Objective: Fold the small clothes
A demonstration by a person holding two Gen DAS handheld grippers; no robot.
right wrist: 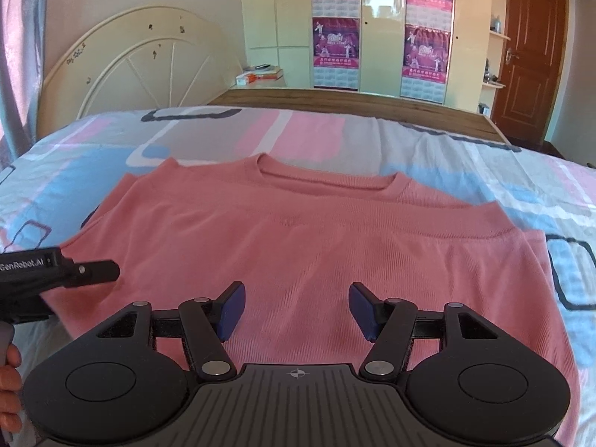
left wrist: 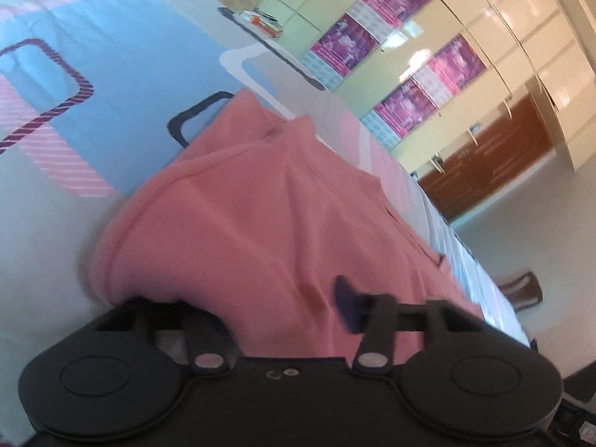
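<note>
A pink knit top lies on the patterned bedspread, its lower part folded up over the chest, the neckline at the far side. My right gripper is open just above the near part of the top and holds nothing. My left gripper shows at the top's left edge in the right wrist view. In the left wrist view the pink top drapes over the left gripper; only the right finger shows, and the other finger is hidden under cloth.
A cream headboard stands at the far left of the bed. Books lie on a shelf behind it. A wardrobe with purple posters and a brown door are at the back.
</note>
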